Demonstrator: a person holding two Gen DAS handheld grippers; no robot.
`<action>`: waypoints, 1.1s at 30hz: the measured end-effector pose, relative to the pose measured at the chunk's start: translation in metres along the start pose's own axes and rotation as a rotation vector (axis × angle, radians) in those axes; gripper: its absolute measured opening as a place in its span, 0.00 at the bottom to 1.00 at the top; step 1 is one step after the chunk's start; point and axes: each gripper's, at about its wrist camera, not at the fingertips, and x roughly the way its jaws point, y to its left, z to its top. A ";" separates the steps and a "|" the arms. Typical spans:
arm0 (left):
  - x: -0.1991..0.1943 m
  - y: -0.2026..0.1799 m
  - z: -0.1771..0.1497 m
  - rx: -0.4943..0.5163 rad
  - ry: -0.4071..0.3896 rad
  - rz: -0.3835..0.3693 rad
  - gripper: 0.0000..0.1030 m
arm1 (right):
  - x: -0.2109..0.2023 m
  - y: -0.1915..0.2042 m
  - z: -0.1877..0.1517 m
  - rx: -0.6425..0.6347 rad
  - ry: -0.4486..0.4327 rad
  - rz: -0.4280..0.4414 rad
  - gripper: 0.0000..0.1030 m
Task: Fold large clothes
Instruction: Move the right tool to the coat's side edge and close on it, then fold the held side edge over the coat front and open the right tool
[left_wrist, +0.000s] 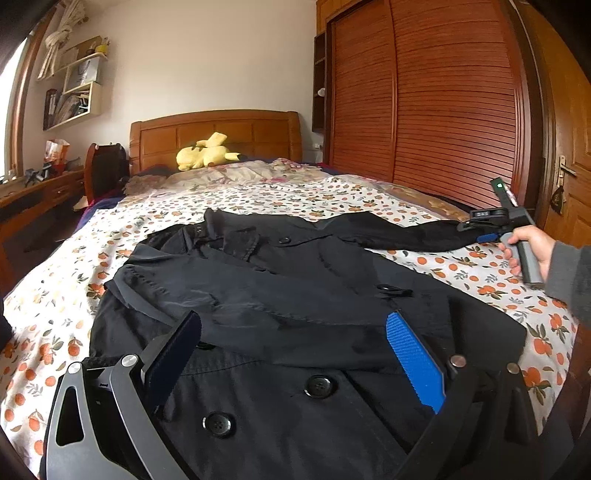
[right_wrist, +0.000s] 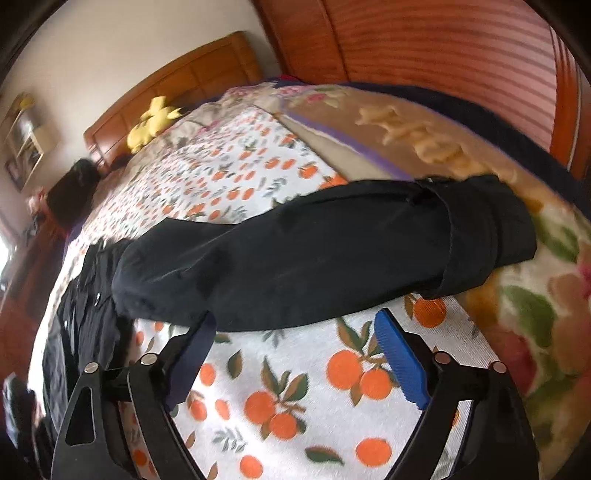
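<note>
Black coat (left_wrist: 295, 295) is lying spread on the orange-print bedspread (left_wrist: 258, 195), body directly under and ahead of the left gripper (left_wrist: 295, 354), whose jaws are standing apart, empty. Right gripper (right_wrist: 295, 354) is hovering just short of the outstretched sleeve (right_wrist: 314, 251), jaws wide, nothing between them. Cloth is looking soft, limp, fairly heavy; best pinched near the cuff (right_wrist: 480, 236), likely sagging when lifted.

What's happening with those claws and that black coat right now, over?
Both claws open, empty. Left claw over black coat on bed. Right claw near outstretched sleeve. Nothing in the way.
</note>
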 end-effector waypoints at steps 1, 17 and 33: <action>0.000 -0.001 0.000 0.005 -0.001 -0.003 0.98 | 0.004 -0.005 0.001 0.024 0.006 -0.005 0.79; 0.004 0.001 -0.011 0.016 0.020 -0.009 0.98 | 0.018 -0.011 0.023 0.049 -0.067 -0.073 0.03; -0.014 0.005 -0.006 0.001 0.002 -0.003 0.98 | -0.082 0.180 0.020 -0.374 -0.256 0.200 0.02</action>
